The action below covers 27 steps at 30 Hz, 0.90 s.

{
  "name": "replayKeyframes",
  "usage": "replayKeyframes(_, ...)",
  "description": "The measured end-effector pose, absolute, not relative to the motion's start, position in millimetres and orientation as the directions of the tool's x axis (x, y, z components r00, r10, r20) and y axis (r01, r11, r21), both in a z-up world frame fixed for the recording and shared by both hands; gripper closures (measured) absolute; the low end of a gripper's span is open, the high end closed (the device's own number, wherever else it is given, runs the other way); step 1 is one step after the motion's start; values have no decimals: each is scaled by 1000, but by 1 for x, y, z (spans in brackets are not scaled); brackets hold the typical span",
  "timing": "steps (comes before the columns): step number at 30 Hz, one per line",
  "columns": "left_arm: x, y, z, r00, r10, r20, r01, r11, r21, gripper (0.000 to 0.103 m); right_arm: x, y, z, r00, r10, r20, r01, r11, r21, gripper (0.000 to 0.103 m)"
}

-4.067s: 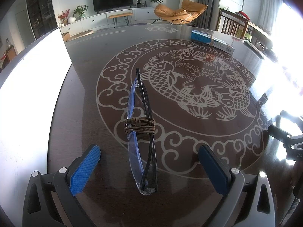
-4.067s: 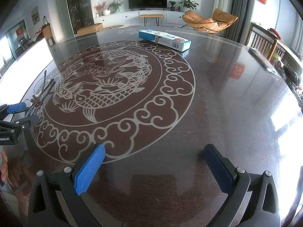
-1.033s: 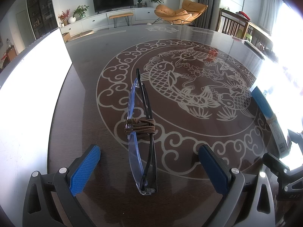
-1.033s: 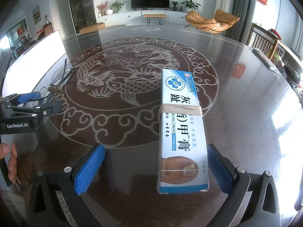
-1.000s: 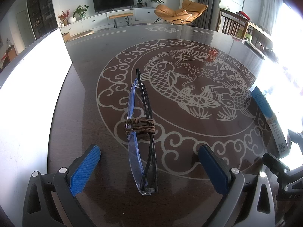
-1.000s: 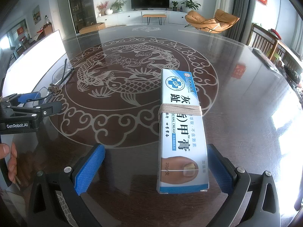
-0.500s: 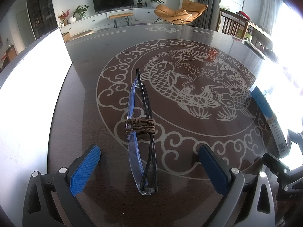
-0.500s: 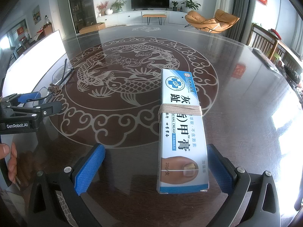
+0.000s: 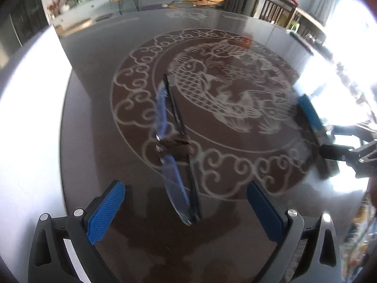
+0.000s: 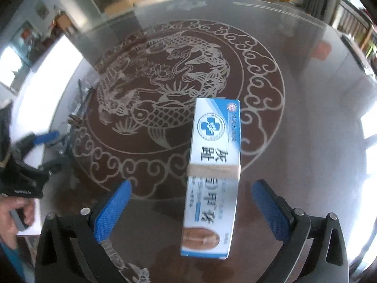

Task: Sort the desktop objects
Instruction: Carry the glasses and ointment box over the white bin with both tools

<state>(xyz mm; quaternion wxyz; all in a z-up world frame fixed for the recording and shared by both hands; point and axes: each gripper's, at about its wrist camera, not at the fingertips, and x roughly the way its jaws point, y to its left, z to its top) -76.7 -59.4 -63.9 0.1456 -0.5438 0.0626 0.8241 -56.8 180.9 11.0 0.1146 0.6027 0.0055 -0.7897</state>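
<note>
Folded glasses [image 9: 175, 146] with a brown cord wrapped around them lie on the dark round table, between the blue pads of my open left gripper [image 9: 186, 202]. The glasses also show far left in the right wrist view [image 10: 79, 110]. A white and blue nail cream box [image 10: 212, 174] with a rubber band lies on the table between the pads of my open right gripper [image 10: 190, 202]. The box shows at the right edge of the left wrist view [image 9: 311, 120], next to the right gripper's finger.
The glass-topped table [image 10: 306, 122] carries a fish and cloud pattern. Bright window glare covers its left [image 9: 30, 122] and right sides. A person's hand [image 10: 14, 214] holds the left gripper at the lower left. Chairs and a TV stand lie beyond the table.
Both cameras have lifted and tilted down, with motion blur. The glasses and the box lie where they were. Both grippers stay open.
</note>
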Motion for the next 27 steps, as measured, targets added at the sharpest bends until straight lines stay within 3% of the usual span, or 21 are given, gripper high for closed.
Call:
replayKeyframes(1, -78, -59, -65, -376, 162, -912, -305, -951, -44, 25, -56, 179, 8, -236, -152, -960, 190, -976, 108, 43)
replayKeyframes(2, -78, -58, -64, -412, 128, -902, -298, -955, 0, 45, -54, 178, 10, -262, -110, -959, 195, -979, 59, 61)
replayKeyframes(3, -79, -57, -64, -425, 126, -896, -304, -952, 10, 56, -52, 176, 11, -272, -97, -957, 212, -977, 39, 62)
replayKeyframes(4, -82, -59, -61, -430, 146, -891, -307, -952, -8, 77, -50, 176, 10, -271, -105, -957, 221, -974, 45, 62)
replayKeyframes(16, -43, -86, 7, -574, 270, -773, -288, -950, -118, 78, -11, 184, 63, -370, -143, -918, 259, -965, 45, 62)
replayKeyframes(24, -5, -88, -26, -438, 328, -837, -302, -931, -206, 77, -6, 170, 71, -377, -192, -906, 289, -954, 82, 62)
replayKeyframes(27, 8, -82, -45, -393, 311, -865, -307, -932, -196, 54, 1, 170, 69, -366, -216, -905, 299, -949, 106, 62)
